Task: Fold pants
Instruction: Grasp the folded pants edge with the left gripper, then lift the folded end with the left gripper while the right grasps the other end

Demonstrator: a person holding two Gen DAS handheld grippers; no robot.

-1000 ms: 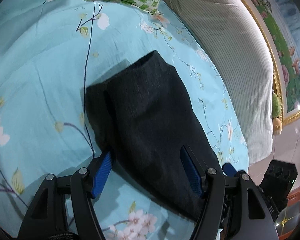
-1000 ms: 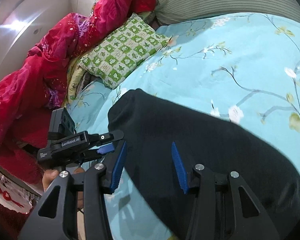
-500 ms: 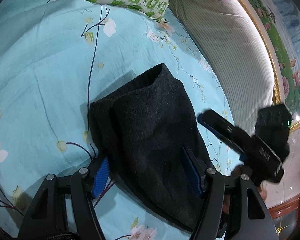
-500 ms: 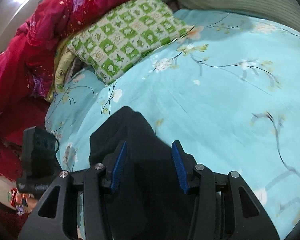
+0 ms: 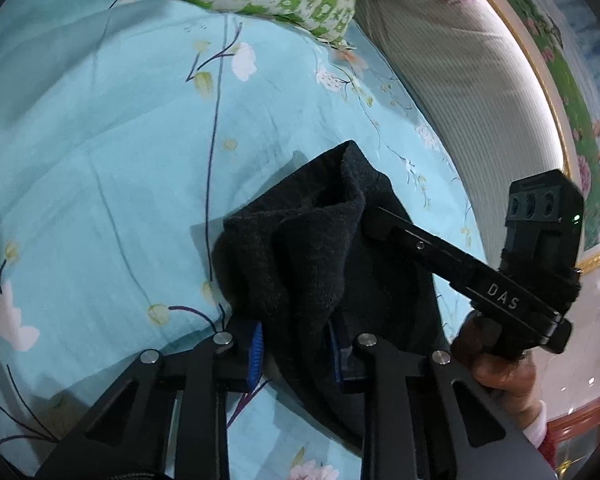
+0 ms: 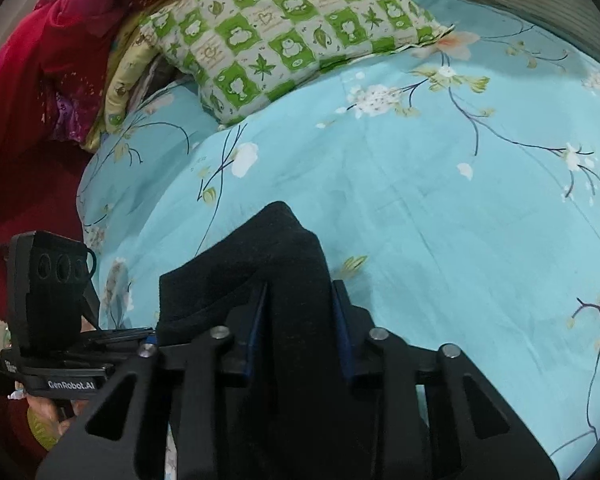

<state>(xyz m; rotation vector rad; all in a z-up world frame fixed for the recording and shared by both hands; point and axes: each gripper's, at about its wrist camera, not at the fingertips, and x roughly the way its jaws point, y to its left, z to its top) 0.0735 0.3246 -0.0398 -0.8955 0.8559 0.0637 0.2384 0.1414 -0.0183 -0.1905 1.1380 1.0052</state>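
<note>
The dark charcoal pants (image 5: 320,252) lie bunched on the light blue flowered bedsheet (image 5: 100,160). My left gripper (image 5: 296,348) is shut on a raised fold of the pants near its blue pads. My right gripper (image 6: 298,320) is shut on another edge of the pants (image 6: 284,248), which rise in a peak between its fingers. In the left wrist view the right gripper's body (image 5: 480,280) reaches in from the right, its tips buried in the cloth. In the right wrist view the left gripper's body (image 6: 56,300) sits at lower left.
A green-and-white checked pillow (image 6: 284,36) lies at the head of the bed, next to a red quilt (image 6: 32,80). A grey striped bolster (image 5: 472,80) runs along the wall side. The bedsheet (image 6: 460,220) stretches to the right.
Both grippers have closed from open onto the pants. The right gripper moved in across the cloth toward the left one, and the flat pants are now bunched and lifted into folds.
</note>
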